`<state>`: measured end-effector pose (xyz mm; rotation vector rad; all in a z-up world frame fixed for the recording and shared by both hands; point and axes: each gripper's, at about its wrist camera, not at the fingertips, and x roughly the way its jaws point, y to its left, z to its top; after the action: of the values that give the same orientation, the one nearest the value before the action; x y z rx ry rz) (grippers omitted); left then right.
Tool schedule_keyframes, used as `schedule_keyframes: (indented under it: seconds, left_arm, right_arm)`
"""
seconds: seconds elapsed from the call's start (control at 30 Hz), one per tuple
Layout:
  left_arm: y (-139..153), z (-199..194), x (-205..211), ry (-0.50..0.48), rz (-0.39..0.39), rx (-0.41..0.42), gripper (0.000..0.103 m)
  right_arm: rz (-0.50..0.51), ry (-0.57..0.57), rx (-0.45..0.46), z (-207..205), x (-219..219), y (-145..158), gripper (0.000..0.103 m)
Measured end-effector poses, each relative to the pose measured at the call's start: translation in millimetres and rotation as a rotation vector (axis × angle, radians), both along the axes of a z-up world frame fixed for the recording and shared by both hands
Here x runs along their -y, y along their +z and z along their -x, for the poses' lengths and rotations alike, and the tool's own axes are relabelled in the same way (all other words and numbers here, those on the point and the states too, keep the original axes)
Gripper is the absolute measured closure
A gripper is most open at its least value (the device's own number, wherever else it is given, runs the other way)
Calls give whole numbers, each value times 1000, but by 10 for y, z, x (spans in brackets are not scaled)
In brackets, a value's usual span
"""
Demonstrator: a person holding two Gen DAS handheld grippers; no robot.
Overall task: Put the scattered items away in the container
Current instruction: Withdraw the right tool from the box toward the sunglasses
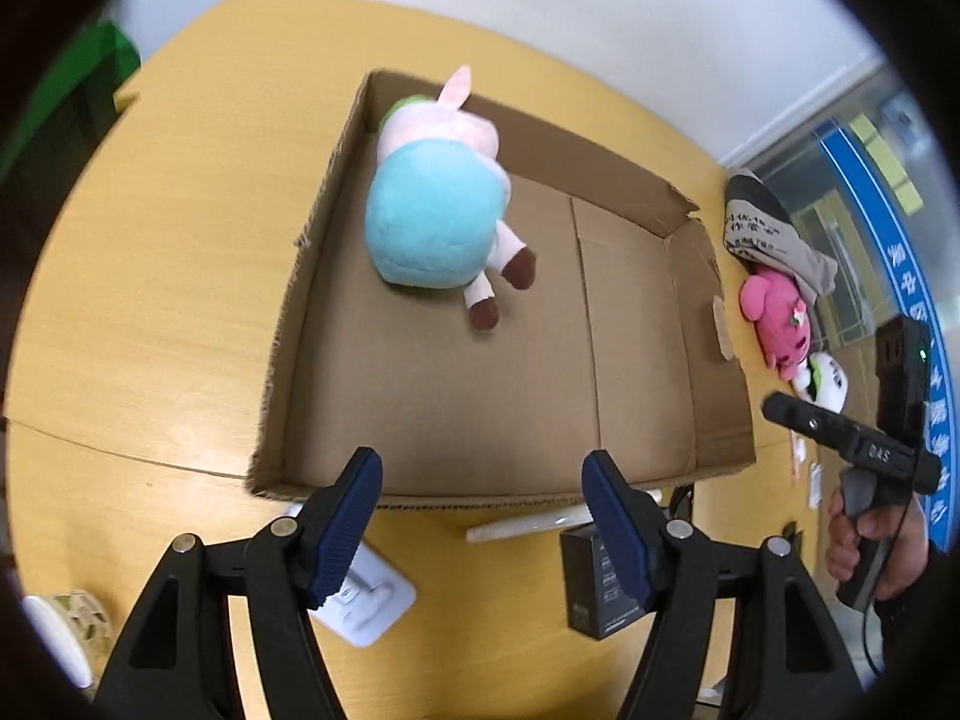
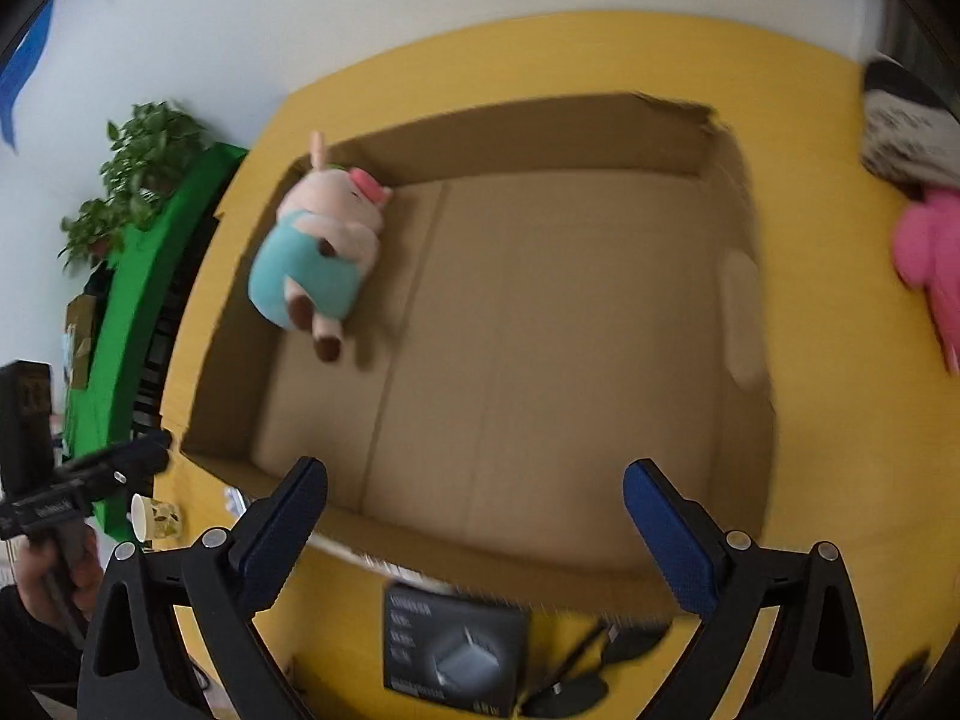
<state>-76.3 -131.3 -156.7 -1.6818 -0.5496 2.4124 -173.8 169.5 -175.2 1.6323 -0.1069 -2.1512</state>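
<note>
An open cardboard box (image 1: 492, 384) lies on the yellow table (image 1: 168, 276); it also shows in the right wrist view (image 2: 540, 360). A plush pig in a teal outfit (image 1: 438, 210) lies inside it at the far left corner, also in the right wrist view (image 2: 318, 258). A pink plush toy (image 1: 777, 315) (image 2: 927, 258), a grey cloth item (image 1: 762, 228) and a white-green toy (image 1: 828, 384) lie on the table right of the box. My left gripper (image 1: 483, 474) is open and empty above the box's near edge. My right gripper (image 2: 477, 486) is open and empty above the near edge too.
A dark small box (image 1: 594, 582) (image 2: 456, 648) lies on the table near the front, with a white strip (image 1: 528, 525), a white adapter (image 1: 366, 594) and black cables (image 2: 576, 678). A paper cup (image 2: 156, 519) and green cabinet with a plant (image 2: 144, 276) stand left.
</note>
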Motion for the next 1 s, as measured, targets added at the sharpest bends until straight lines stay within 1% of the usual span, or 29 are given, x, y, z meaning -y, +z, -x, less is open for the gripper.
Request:
schedule_keyframes:
  seconds: [0.03, 0.07, 0.1, 0.17, 0.23, 0.27, 0.3, 0.33, 0.43, 0.5, 0.53, 0.6, 0.63, 0.67, 0.7, 0.73, 0.77, 0.83, 0.93, 1.0]
  left_arm:
    - [35, -39, 4, -3, 24, -8, 30]
    - [55, -80, 29, -4, 38, -15, 26]
    - [40, -104, 45, -9, 44, -19, 26]
    - [-118, -103, 63, -32, 43, 5, 26]
    - [-356, -88, 59, -67, 22, 54, 26]
    - [-419, -92, 45, -82, 23, 52, 26]
    - [-407, -111, 17, -100, 42, 16, 26]
    - [-412, -115, -7, -117, 58, 13, 27]
    - [-404, -135, -14, -108, 69, 48, 26]
    - [-403, -160, -18, -116, 74, 60, 26]
    - [-423, -174, -16, -122, 74, 80, 26]
    - [-541, -222, 4, -123, 41, 165, 26]
    - [-597, -263, 12, -121, 34, 194, 26]
    - [-611, -304, 12, -119, 50, 202, 27]
    - [-590, -352, 12, -112, 72, 196, 27]
    - [-527, -403, 22, -100, 84, 172, 27]
    - [-436, -454, 31, -90, 80, 141, 27]
    - [-218, -539, 26, -80, 81, 76, 27]
    - [176, -639, -19, -82, 128, -35, 26]
    - [401, -667, -36, -83, 140, -103, 25]
  right_arm:
    - [0, -15, -5, -81, -45, 19, 2]
    - [-8, -25, -14, -146, -66, 35, 2]
    - [-21, -35, -23, -196, -81, 40, 2]
    - [-39, -56, -29, -273, -131, 5, 2]
    - [-41, -60, -29, -312, -130, -86, 2]
    - [-48, -54, -29, -315, -107, -157, 4]
    - [-64, -48, -22, -307, -84, -236, 4]
    - [-86, -49, -9, -314, -104, -296, 4]
    - [-113, -84, 48, -348, -190, -515, 5]
    - [-99, -73, 24, -387, -240, -519, 8]
    - [-99, -65, 24, -398, -255, -521, 8]
    - [-112, -54, 25, -405, -257, -508, 9]
    - [-131, -55, 26, -408, -258, -497, 9]
    - [-148, -58, 27, -409, -253, -483, 9]
    - [-163, -63, 26, -420, -251, -451, 9]
    - [-167, -64, 24, -439, -235, -399, 9]
    - [-167, -61, 14, -470, -215, -329, 9]
    - [-165, -37, -34, -575, -136, -142, 8]
    - [-177, -5, -114, -771, -30, 158, 6]
    - [-165, 0, -168, -903, 19, 362, 6]
